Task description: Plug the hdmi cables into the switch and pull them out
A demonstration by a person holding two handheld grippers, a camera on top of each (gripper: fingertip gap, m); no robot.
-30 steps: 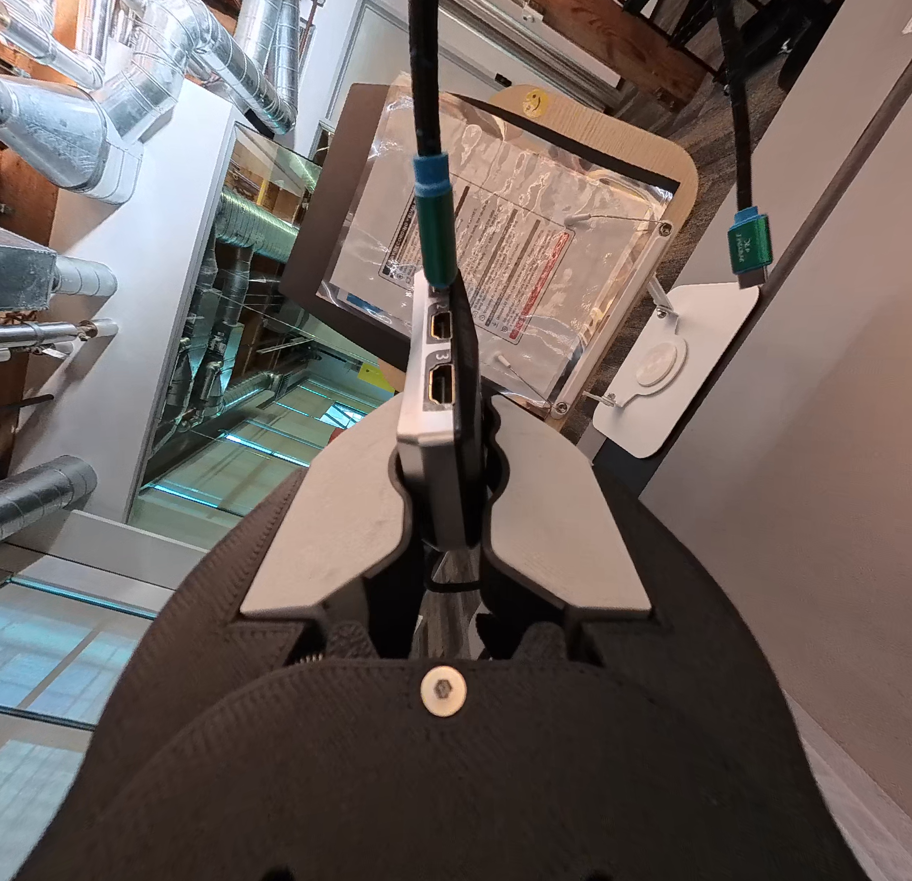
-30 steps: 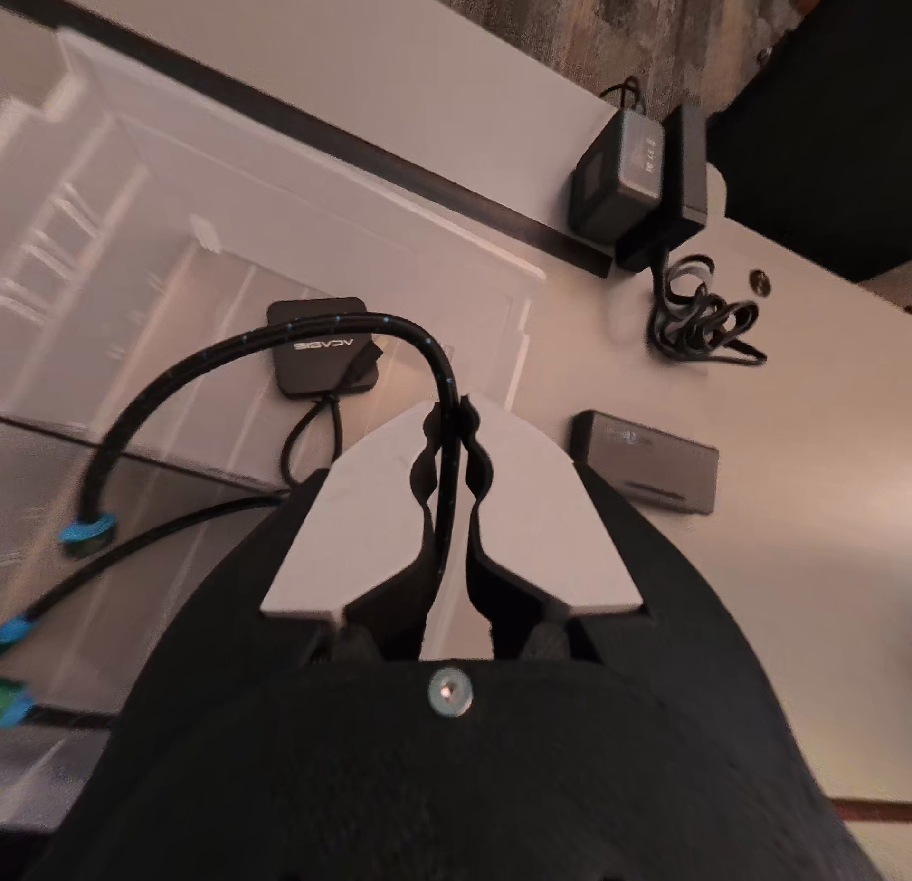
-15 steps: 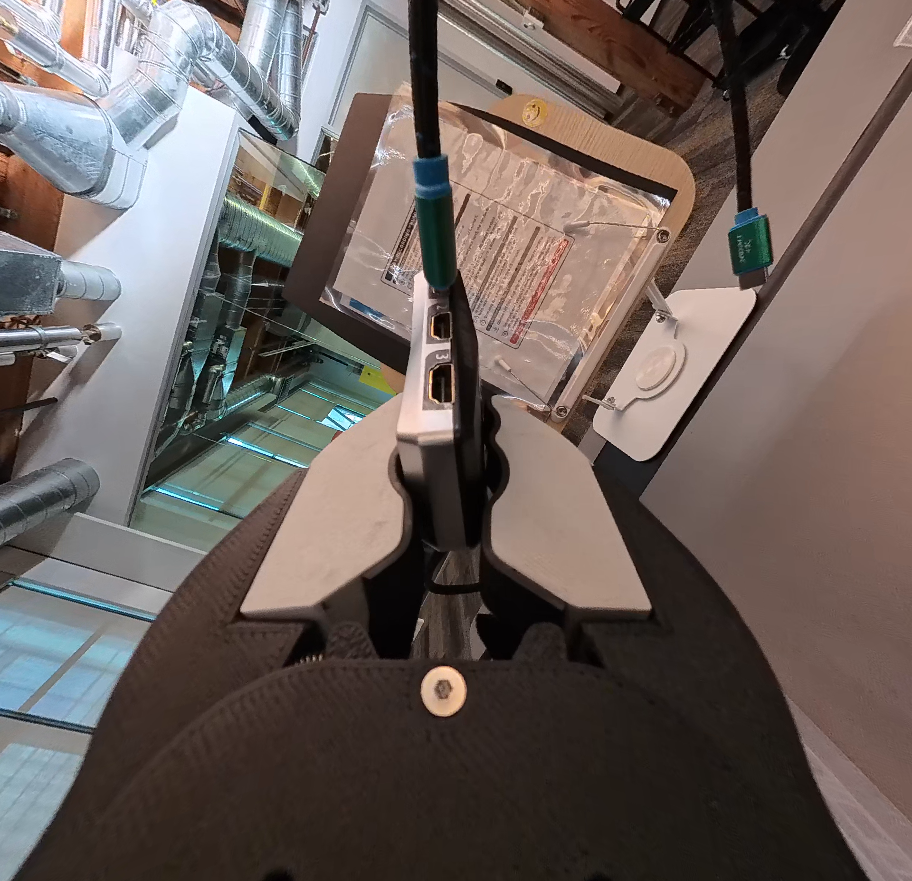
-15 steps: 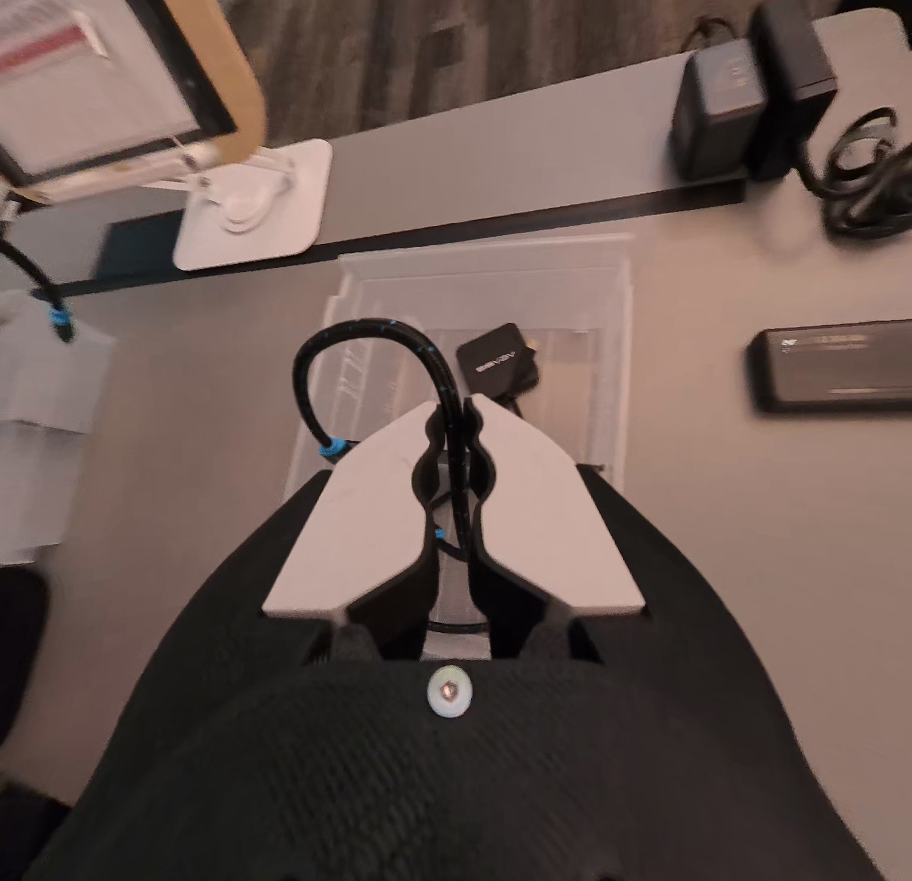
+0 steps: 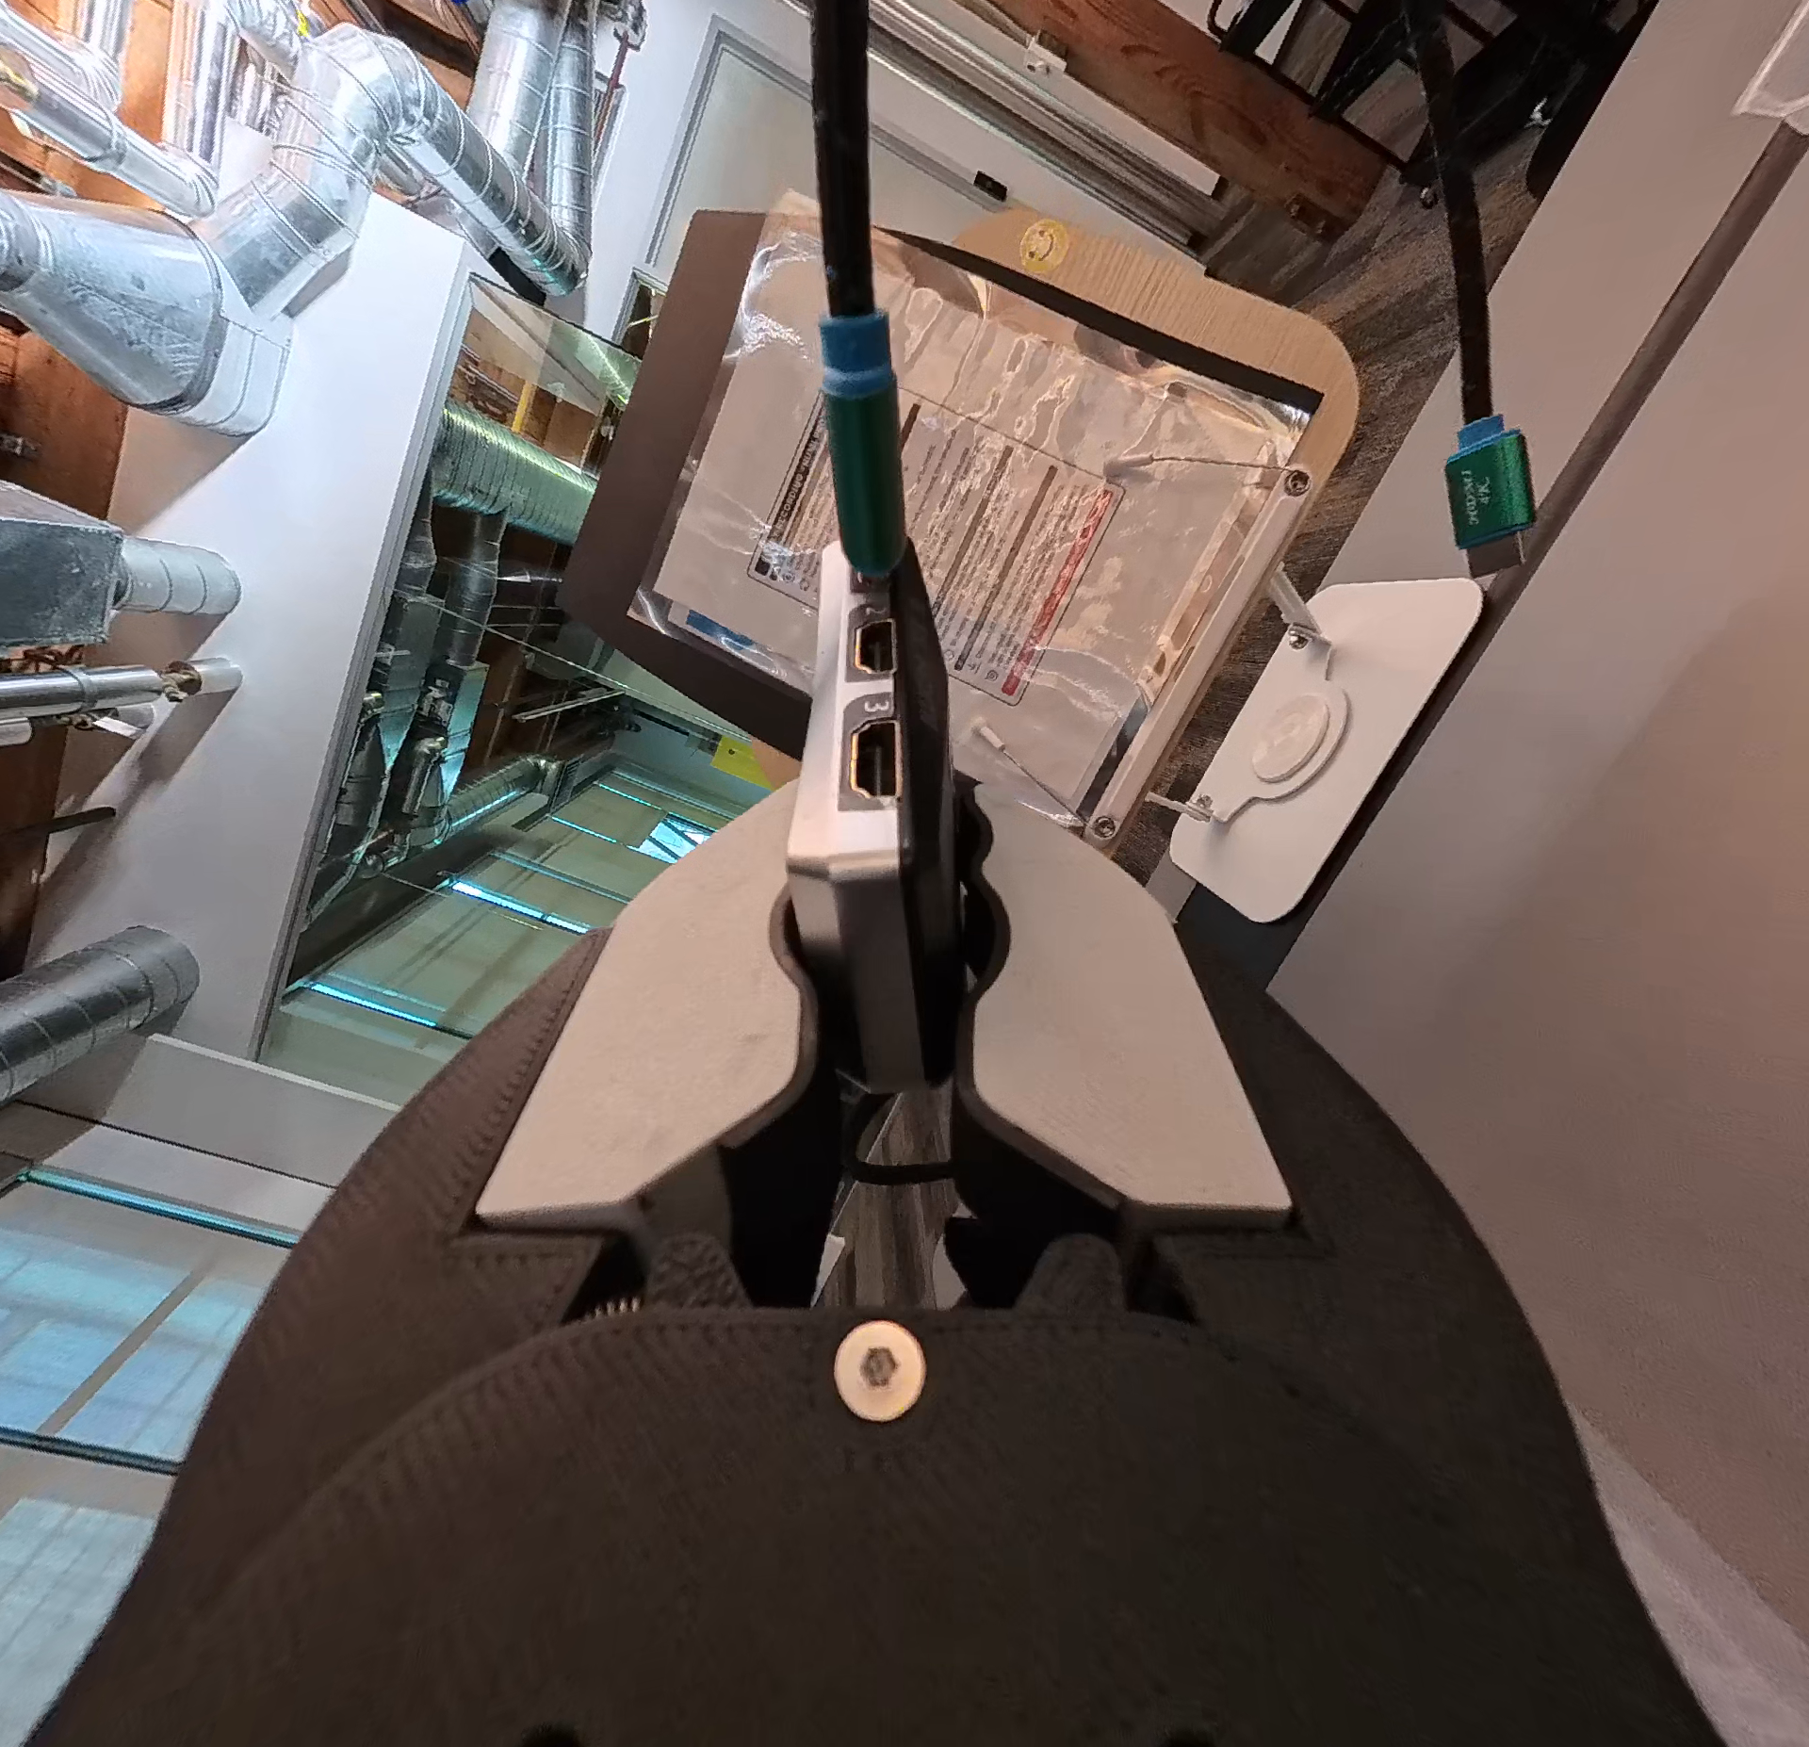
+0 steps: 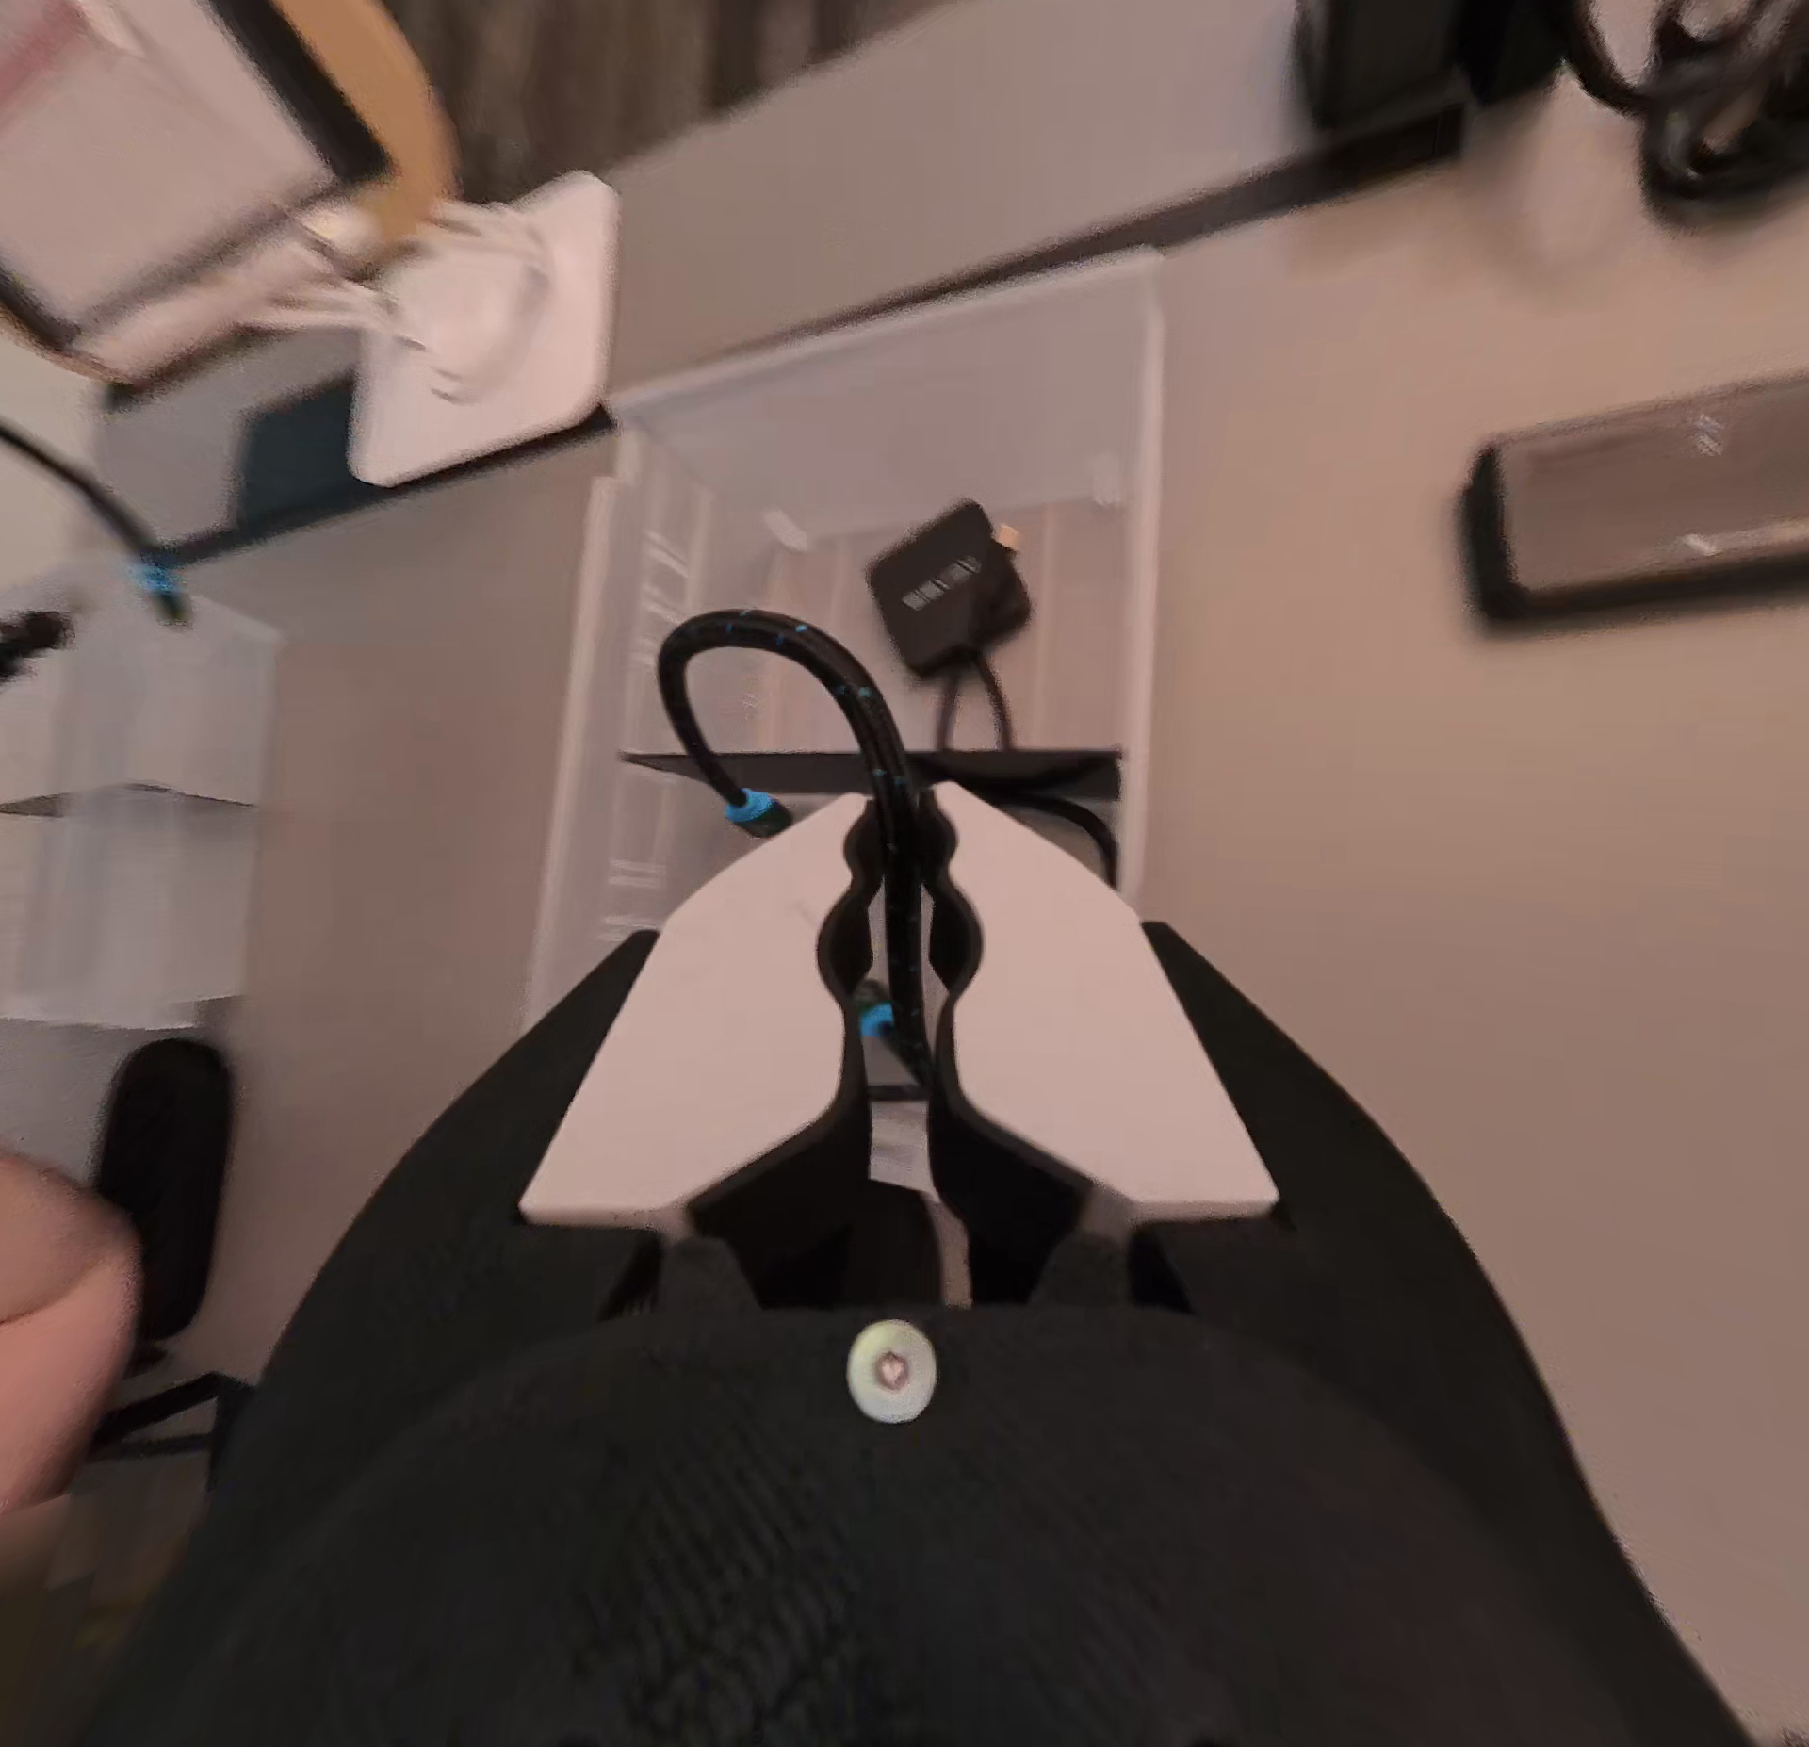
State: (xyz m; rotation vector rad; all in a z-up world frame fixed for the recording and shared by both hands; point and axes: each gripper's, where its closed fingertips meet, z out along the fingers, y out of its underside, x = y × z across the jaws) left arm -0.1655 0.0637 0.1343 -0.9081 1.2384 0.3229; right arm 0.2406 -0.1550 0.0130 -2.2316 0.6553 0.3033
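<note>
Silver-and-black flat HDMI switch pinched in left claw, green-plugged braided cable seated ahead; right claw pinches another black braided cable, whose tug could twist the switch loose.

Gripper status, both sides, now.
Left gripper: shut on the HDMI switch, one green-plugged cable plugged into it.
Right gripper: shut on a black braided HDMI cable.

Silver ventilation ducts at upper left, plastic-covered board at centre on a white stand base, black power adapter at upper right, dark rectangular box at right
</note>
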